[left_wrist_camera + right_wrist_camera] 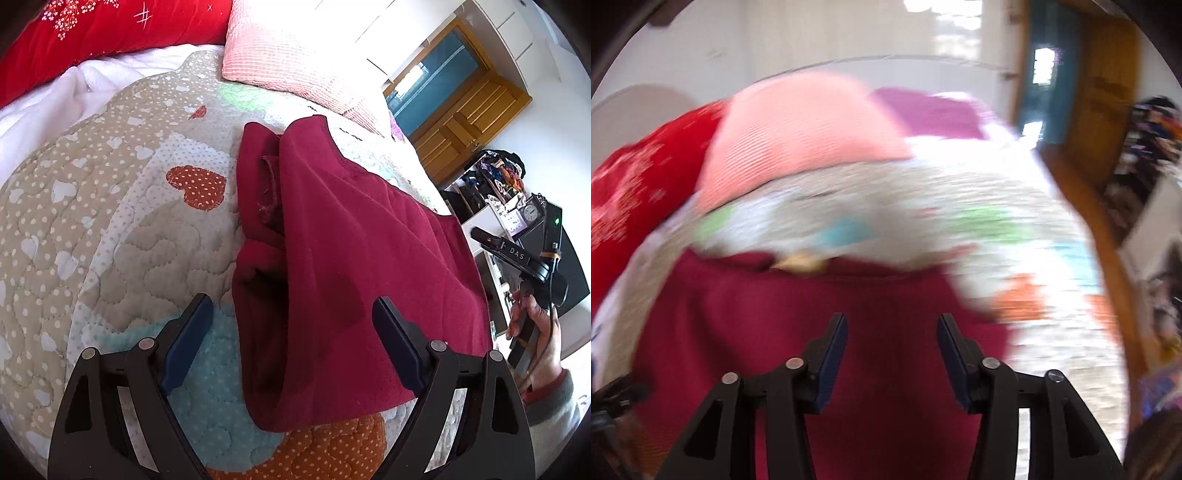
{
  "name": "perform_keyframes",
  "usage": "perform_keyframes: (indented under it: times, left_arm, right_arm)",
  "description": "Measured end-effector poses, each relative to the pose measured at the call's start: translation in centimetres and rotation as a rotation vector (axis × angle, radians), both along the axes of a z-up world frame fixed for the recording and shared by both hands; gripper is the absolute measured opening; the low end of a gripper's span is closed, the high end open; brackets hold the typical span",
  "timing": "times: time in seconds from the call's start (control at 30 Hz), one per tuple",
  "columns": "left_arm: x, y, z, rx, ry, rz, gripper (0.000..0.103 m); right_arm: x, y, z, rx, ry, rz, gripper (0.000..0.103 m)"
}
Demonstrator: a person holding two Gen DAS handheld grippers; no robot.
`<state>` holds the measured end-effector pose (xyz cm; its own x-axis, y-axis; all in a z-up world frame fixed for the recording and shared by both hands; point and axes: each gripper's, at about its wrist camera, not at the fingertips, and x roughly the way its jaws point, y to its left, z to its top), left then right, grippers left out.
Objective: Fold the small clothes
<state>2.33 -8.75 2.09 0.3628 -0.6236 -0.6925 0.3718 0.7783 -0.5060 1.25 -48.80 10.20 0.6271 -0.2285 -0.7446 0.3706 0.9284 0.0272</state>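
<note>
Maroon garment (pixel 343 258) lying partly folded on a heart-patterned quilt (pixel 110 229), one side turned over along its length. Beyond the garment, a pink pillow (pixel 295 55); left of that pillow, a red pillow (pixel 92 29) with white stitched flowers. Left gripper (pixel 291 343) just above the garment's near end, jaws spread wide, gripping nothing. Right gripper (pixel 892 354) over the garment too, jaws parted, nothing clamped between them; view smeared by motion. In the left wrist view, right of the garment, "DAS" readable on the right gripper's black body, held in a hand (pixel 535 332). Behind it, a small clock (pixel 532 212) on a cluttered shelf.
</note>
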Motion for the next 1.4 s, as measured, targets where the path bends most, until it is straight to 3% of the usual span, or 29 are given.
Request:
perform_keyframes:
  times: [0.07,0.2,0.27,0.3,0.33,0.43,0.6,0.7,0.8,0.9,1.07,1.3,1.4]
  left_arm:
    - [-0.2,-0.2,0.0,0.011,-0.013,-0.002,0.088]
    - [-0.3,-0.6,0.0,0.034,-0.034,-0.012,0.09]
    - [-0.2,-0.6,-0.1,0.033,-0.036,-0.013,0.09]
    - [-0.2,-0.5,-0.1,0.029,-0.034,-0.013,0.09]
    - [-0.1,-0.5,-0.1,0.027,-0.033,-0.013,0.09]
    - [0.1,-0.5,-0.3,0.02,-0.035,-0.018,0.092]
    - [0.0,-0.6,-0.3,0.024,-0.039,-0.023,0.092]
    - [0.1,-0.4,-0.3,0.01,-0.031,-0.02,0.092]
    - [0.0,-0.5,-0.3,0.018,-0.036,-0.021,0.092]
    - [-0.1,-0.6,-0.3,0.028,-0.042,-0.022,0.092]
    - [-0.2,-0.7,-0.3,0.026,-0.042,-0.023,0.092]
    - [-0.1,-0.7,-0.3,0.028,-0.04,-0.024,0.092]
    - [-0.1,-0.7,-0.3,0.022,-0.036,-0.024,0.092]
  right_arm:
    - [-1.1,-2.6,-0.3,0.005,-0.011,-0.063,0.066]
    - [-0.2,-5.0,-2.9,0.157,-0.001,-0.001,0.065]
    - [0.7,-4.9,-3.8,0.176,-0.063,0.049,0.036]
    - [1.1,-4.4,-3.9,0.155,-0.062,0.067,0.011]
    - [1.3,-3.8,-3.8,0.112,-0.057,0.08,0.008]
    - [2.0,-3.1,-3.5,-0.028,-0.044,0.062,0.008]
    - [3.1,-4.5,-6.1,-0.016,0.028,-0.007,0.008]
    - [2.3,-4.5,-4.6,0.006,0.003,-0.031,0.011]
    - [0.9,-3.5,-2.2,0.023,-0.026,-0.061,0.021]
    - [0.3,-0.6,-0.7,0.122,-0.079,0.019,0.04]
    - [3.3,5.6,-1.9,0.277,-0.038,0.217,0.042]
    - [8.3,11.2,-3.5,0.176,0.0,0.304,0.042]
    - [10.3,11.6,-5.1,0.16,0.076,0.291,0.042]
